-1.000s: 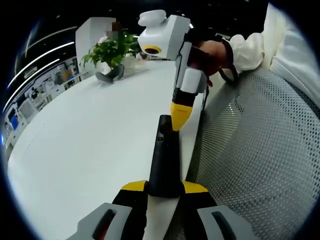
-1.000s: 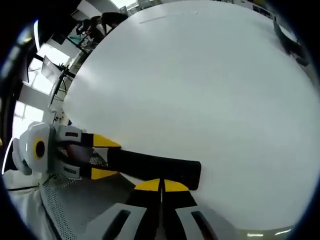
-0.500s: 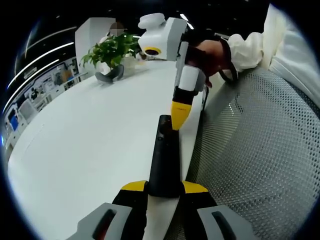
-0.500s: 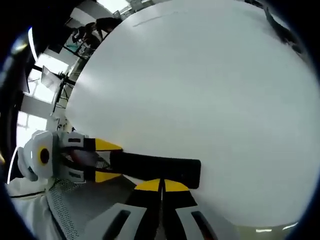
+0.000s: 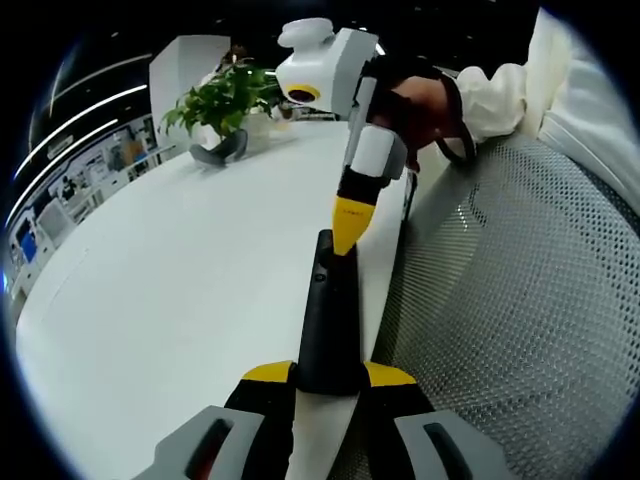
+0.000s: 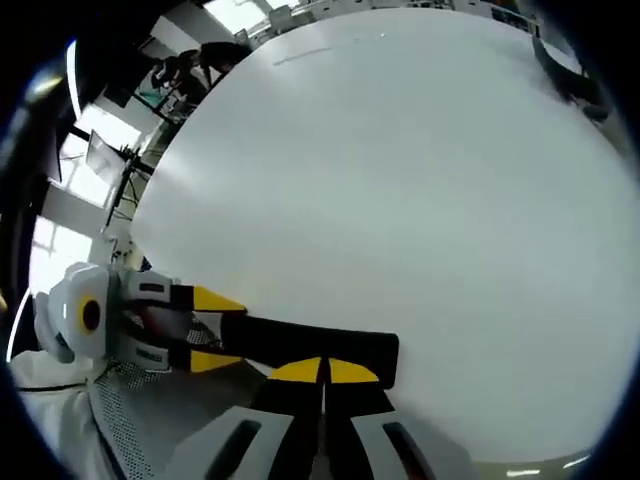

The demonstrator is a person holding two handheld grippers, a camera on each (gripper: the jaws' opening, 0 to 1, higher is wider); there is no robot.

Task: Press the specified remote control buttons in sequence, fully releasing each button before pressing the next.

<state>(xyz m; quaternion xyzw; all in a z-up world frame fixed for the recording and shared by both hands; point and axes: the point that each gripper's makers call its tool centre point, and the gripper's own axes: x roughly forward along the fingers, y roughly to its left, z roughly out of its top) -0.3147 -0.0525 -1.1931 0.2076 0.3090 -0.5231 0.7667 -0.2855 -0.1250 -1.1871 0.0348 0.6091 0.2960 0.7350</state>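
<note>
Black plastic, slim and stiff: the remote control (image 5: 326,320) ran up the middle of the left gripper view, its near end clamped between the yellow-tipped jaws of my left gripper (image 5: 328,377) at lower centre. It stuck out over the white table (image 5: 170,300), with grey mesh (image 5: 500,300) to the right. From the upper centre my right gripper (image 5: 345,237) came down, its jaws pressed together into one yellow point resting on the remote's far end, by the buttons. A potted plant (image 5: 222,100) stood at upper left.

In the right gripper view, my right gripper (image 6: 321,372) sat at lower centre, jaws closed with nothing between them, tip against the remote control (image 6: 310,345) lying across the lower frame. My left gripper (image 6: 205,330) held its other end at lower left.

I judged it light, rigid and a little slick, so a firm hold on the button-free end suited it, leaving the keys clear.
</note>
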